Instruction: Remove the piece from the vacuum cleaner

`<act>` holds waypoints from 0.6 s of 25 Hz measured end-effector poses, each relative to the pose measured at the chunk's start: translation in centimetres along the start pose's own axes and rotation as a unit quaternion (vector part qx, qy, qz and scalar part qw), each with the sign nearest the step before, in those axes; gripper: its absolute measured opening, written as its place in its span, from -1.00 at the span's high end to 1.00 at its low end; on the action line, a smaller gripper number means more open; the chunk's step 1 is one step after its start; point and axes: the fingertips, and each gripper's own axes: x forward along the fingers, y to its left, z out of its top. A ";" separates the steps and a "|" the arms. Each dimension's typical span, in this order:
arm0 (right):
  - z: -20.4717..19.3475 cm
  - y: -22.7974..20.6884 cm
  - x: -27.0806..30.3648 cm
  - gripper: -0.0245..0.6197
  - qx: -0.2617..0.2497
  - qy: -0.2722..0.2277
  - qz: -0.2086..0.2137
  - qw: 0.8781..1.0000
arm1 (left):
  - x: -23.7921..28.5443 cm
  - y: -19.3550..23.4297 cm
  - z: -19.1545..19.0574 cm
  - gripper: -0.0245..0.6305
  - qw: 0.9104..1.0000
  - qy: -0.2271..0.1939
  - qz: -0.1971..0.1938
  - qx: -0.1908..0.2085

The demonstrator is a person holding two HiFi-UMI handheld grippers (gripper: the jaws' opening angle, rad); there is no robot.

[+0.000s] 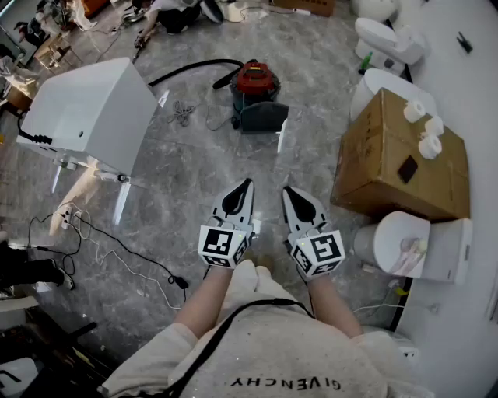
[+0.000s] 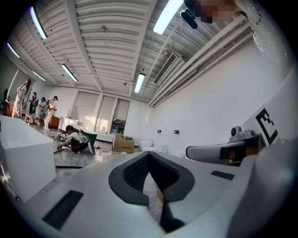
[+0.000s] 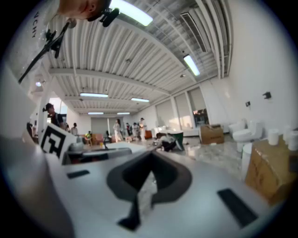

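Observation:
The vacuum cleaner (image 1: 254, 95), red on top with a dark body, stands on the grey marble floor well ahead of me, and its black hose (image 1: 187, 68) curves off to the left. A white flat piece (image 1: 282, 137) leans at its right side. My left gripper (image 1: 247, 183) and right gripper (image 1: 287, 189) are held side by side close to my body and point toward the vacuum, far short of it. Both are shut and hold nothing. In the left gripper view the left gripper (image 2: 149, 154) shows its jaws together, and so does the right gripper (image 3: 151, 154) in its own view.
A white cabinet (image 1: 87, 107) stands at the left with cables (image 1: 117, 249) trailing over the floor. To the right are a cardboard box (image 1: 389, 159) with paper rolls on it and white toilets (image 1: 405, 242). A loose cord (image 1: 184, 113) lies left of the vacuum. A person crouches at the far end (image 1: 173, 14).

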 end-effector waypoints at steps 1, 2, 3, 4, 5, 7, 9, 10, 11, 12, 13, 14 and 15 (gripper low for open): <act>-0.1 0.1 -0.1 0.89 0.001 0.000 -0.001 1.000 | -0.1 0.0 -0.1 0.86 1.000 0.000 0.000 -0.001; -0.2 0.1 -0.1 0.88 0.002 0.000 -0.001 1.000 | -0.3 0.0 -0.3 0.86 1.000 0.000 0.001 -0.001; -0.3 0.1 -0.1 0.88 0.002 0.000 -0.001 1.000 | -0.3 0.0 -0.4 0.86 1.000 0.001 0.001 -0.001; -0.4 0.0 -0.1 0.88 0.003 0.000 -0.001 1.000 | -0.3 0.1 -0.5 0.86 1.000 0.001 0.002 -0.002; -0.4 -0.1 -0.1 0.88 0.003 -0.001 0.000 1.000 | -0.3 0.1 -0.6 0.86 1.000 0.002 0.002 -0.001; -0.4 -0.3 0.0 0.88 0.002 -0.001 0.001 1.000 | -0.1 0.0 -0.8 0.86 1.000 0.003 0.003 -0.001; -0.4 -0.5 -0.1 0.88 0.000 -0.002 0.004 1.000 | 0.0 -0.1 -0.9 0.86 1.000 0.003 0.004 0.000; -0.5 -0.5 -0.1 0.88 -0.001 -0.003 0.006 1.000 | 0.0 -0.2 -1.0 0.86 1.000 0.002 0.004 0.001; -0.5 -0.5 -0.2 0.88 -0.002 -0.004 0.007 1.000 | -0.1 -0.3 -1.0 0.86 1.000 0.002 0.004 0.002; -0.5 -0.5 -0.3 0.88 -0.002 -0.005 0.007 1.000 | -0.2 -0.4 -1.0 0.86 1.000 0.001 0.004 0.003; -0.5 -0.4 -0.3 0.88 -0.002 -0.006 0.007 1.000 | -0.2 -0.5 -1.0 0.86 1.000 0.000 0.004 0.004; -0.6 -0.4 -0.4 0.88 -0.002 -0.006 0.007 1.000 | -0.3 -0.6 -1.1 0.86 1.000 0.000 0.003 0.004; -0.6 -0.3 -0.5 0.88 -0.003 -0.006 0.008 1.000 | -0.3 -0.7 -1.1 0.86 1.000 -0.001 0.003 0.004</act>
